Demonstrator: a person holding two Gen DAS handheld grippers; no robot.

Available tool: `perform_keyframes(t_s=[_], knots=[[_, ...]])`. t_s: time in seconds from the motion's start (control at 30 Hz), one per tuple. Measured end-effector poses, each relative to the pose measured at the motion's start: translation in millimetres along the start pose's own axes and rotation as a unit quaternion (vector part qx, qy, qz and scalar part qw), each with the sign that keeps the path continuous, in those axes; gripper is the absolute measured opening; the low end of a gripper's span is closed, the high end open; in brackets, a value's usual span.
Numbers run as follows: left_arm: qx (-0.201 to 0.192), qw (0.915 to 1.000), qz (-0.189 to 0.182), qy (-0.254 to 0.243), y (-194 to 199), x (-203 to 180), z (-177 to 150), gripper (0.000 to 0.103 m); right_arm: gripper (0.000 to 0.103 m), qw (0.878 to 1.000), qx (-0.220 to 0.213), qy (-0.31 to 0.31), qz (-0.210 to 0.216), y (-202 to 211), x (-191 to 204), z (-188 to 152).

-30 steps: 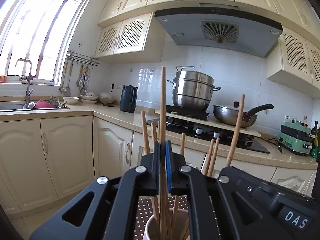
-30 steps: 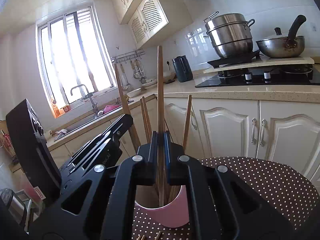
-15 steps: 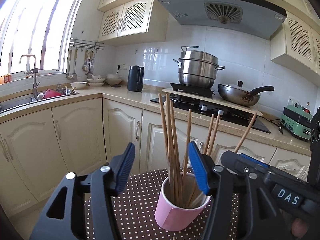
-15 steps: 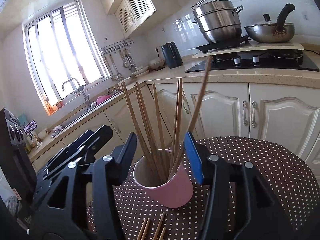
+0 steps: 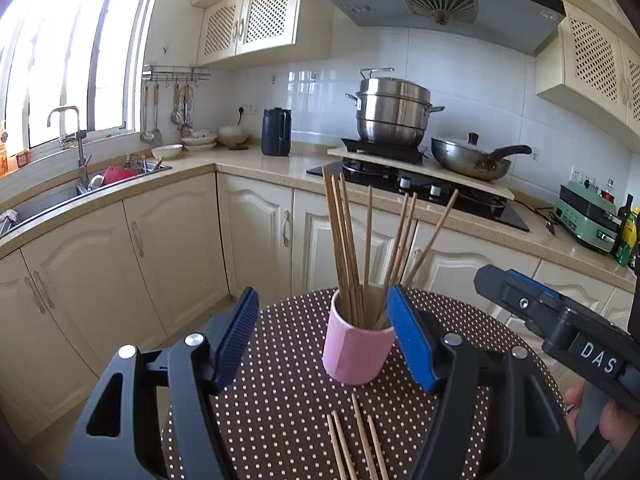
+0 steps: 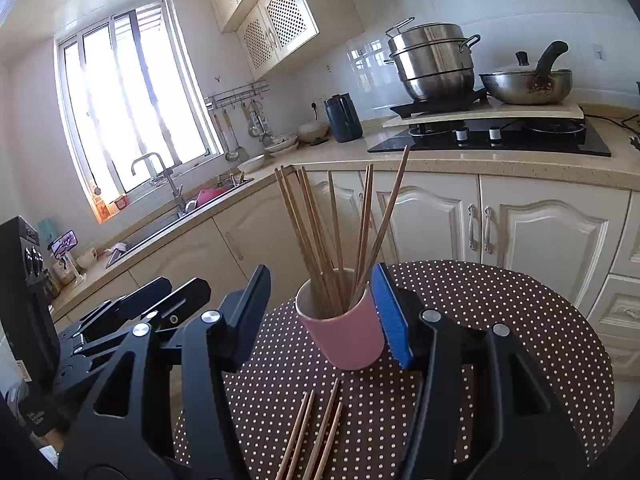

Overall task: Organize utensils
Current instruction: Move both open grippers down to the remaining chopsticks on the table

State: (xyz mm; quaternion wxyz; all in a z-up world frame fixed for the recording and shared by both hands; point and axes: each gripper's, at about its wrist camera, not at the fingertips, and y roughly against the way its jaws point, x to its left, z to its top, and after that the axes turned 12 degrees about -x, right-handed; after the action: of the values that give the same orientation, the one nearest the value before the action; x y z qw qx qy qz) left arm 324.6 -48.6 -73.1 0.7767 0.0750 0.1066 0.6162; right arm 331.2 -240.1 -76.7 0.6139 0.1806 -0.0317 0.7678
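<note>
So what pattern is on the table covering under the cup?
Dark brown with small white dots, clearest in the right wrist view; the pink cup stands on it.

Only one marking reads clearly — the white letters "DAS" on the black body of the right gripper (image 5: 516, 292), at the left wrist view's right edge — other print is too small.

A pink cup (image 5: 357, 350) stands on a brown tablecloth (image 5: 280, 400) patterned with small white dots, with tan wooden chopsticks (image 5: 352, 248) in the cup and more on the cloth just in front of it (image 5: 356, 440). Behind the cup, cream cabinet doors (image 6: 552, 240) sit under a speckled beige counter (image 6: 500, 164). The black grippers carry blue pads (image 5: 412, 340).
</note>
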Motion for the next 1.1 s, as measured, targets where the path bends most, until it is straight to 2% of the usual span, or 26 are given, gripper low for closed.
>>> perform_keyframes(t_s=[0.17, 0.33, 0.47, 0.63, 0.73, 0.83, 1.1], knots=[[0.065, 0.9978, -0.011, 0.001, 6.9, 3.2, -26.1, 0.066, 0.053, 0.999, 0.036, 0.017, -0.005, 14.7, 8.4, -21.6], [0.141, 0.9898, -0.017, 0.006, 0.5, 5.6, -64.4, 0.066, 0.053, 0.997, 0.079, 0.020, -0.014, 18.8, 7.9, -45.5], [0.198, 0.9800, -0.020, 0.008, -9.7, 7.9, -96.9, 0.066, 0.053, 0.993, 0.112, 0.021, -0.021, 19.5, 3.6, -67.9], [0.259, 0.9655, -0.007, -0.030, -20.5, 2.6, -135.0, 0.066, 0.053, 0.987, 0.158, 0.017, -0.036, 14.2, -6.5, -94.9], [0.276, 0.9594, 0.000, -0.057, -23.6, -1.7, -147.9, 0.066, 0.053, 0.983, 0.179, 0.024, -0.043, 10.3, -9.4, -105.1], [0.293, 0.9540, 0.002, -0.062, -26.7, -2.6, -155.9, 0.066, 0.053, 0.979, 0.197, 0.021, -0.046, 6.2, -12.0, -112.5], [0.298, 0.9537, 0.002, -0.043, -31.2, 6.6, -156.8, 0.066, 0.054, 0.971, 0.232, 0.022, -0.048, -5.2, -12.9, -121.9]])
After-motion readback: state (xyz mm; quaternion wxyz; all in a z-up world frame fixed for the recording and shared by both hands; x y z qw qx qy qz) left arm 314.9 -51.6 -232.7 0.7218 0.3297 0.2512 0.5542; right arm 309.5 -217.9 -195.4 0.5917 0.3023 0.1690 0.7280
